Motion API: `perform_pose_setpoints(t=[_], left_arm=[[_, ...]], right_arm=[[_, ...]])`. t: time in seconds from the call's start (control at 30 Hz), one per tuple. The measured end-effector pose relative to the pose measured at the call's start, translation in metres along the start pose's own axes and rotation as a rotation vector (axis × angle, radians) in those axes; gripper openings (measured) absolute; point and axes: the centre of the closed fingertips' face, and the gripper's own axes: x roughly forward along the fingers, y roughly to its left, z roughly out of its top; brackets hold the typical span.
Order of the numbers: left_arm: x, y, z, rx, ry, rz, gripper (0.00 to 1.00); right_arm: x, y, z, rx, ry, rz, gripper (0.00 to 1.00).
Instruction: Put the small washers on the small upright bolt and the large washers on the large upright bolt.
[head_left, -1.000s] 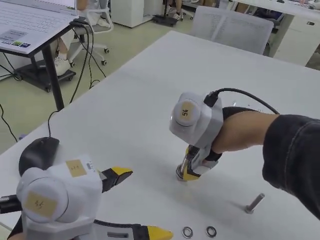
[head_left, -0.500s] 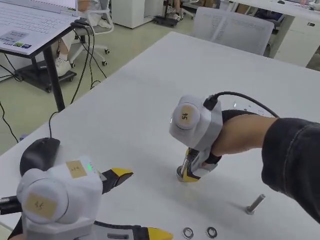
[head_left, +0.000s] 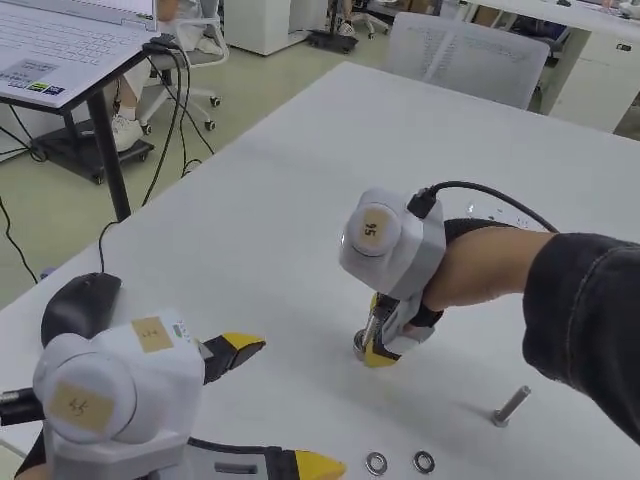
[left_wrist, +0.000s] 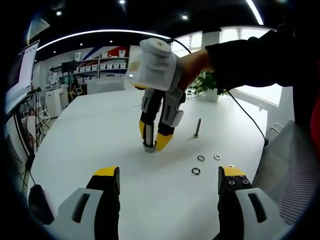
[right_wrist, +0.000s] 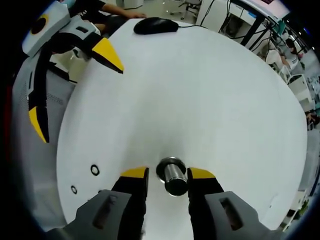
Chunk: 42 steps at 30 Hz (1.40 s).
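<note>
My right gripper (head_left: 375, 348) points straight down at the white table (head_left: 300, 200), its yellow-tipped jaws shut on the large bolt (head_left: 361, 346), which stands upright on the surface. From the right gripper view the large bolt (right_wrist: 171, 176) sits between the two jaws. The small bolt (head_left: 510, 405) stands to the right, slightly tilted. Two small washers (head_left: 376, 463) (head_left: 424, 462) lie flat near the front edge. In the left gripper view, three washers (left_wrist: 201, 158) lie loose beside the small bolt (left_wrist: 198, 127). My left gripper (head_left: 278, 405) hovers open at the lower left, holding nothing.
A black computer mouse (head_left: 80, 305) lies at the table's left corner. A laptop (head_left: 60, 45) sits on a side desk with cables hanging down. A grey chair back (head_left: 465, 60) stands at the far table edge. A person's sleeve (head_left: 585, 320) reaches in from the right.
</note>
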Motion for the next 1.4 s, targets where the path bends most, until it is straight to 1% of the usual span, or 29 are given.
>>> perform_pose_setpoints(t=[0.3, 0.5, 0.7, 0.8, 0.9, 1.1, 1.4], left_arm=[[0.001, -0.001, -0.001, 0.0, 0.0, -0.003, 0.8], [0.001, -0.001, 0.0, 0.001, -0.002, -0.005, 0.8], [0.003, -0.002, 0.0, 0.005, -0.001, -0.012, 0.8], [0.003, -0.002, 0.0, 0.008, 0.0, -0.014, 0.8], [0.003, -0.002, 0.002, 0.008, -0.004, -0.014, 0.8], [0.004, -0.005, 0.002, 0.014, -0.001, -0.022, 0.8], [0.003, -0.006, 0.004, 0.019, -0.003, -0.022, 0.8]], right_arm=[[-0.001, 0.001, 0.001, 0.005, -0.012, 0.003, 0.43], [-0.004, -0.001, 0.0, 0.015, -0.021, -0.002, 0.46], [-0.007, -0.002, -0.004, 0.032, -0.017, -0.006, 0.47], [-0.008, -0.001, -0.008, 0.042, -0.011, 0.0, 0.47], [-0.011, 0.0, -0.01, 0.045, -0.011, -0.005, 0.47], [-0.016, -0.001, -0.014, 0.055, -0.011, -0.015, 0.47], [-0.024, 0.0, -0.019, 0.069, -0.014, -0.024, 0.47]])
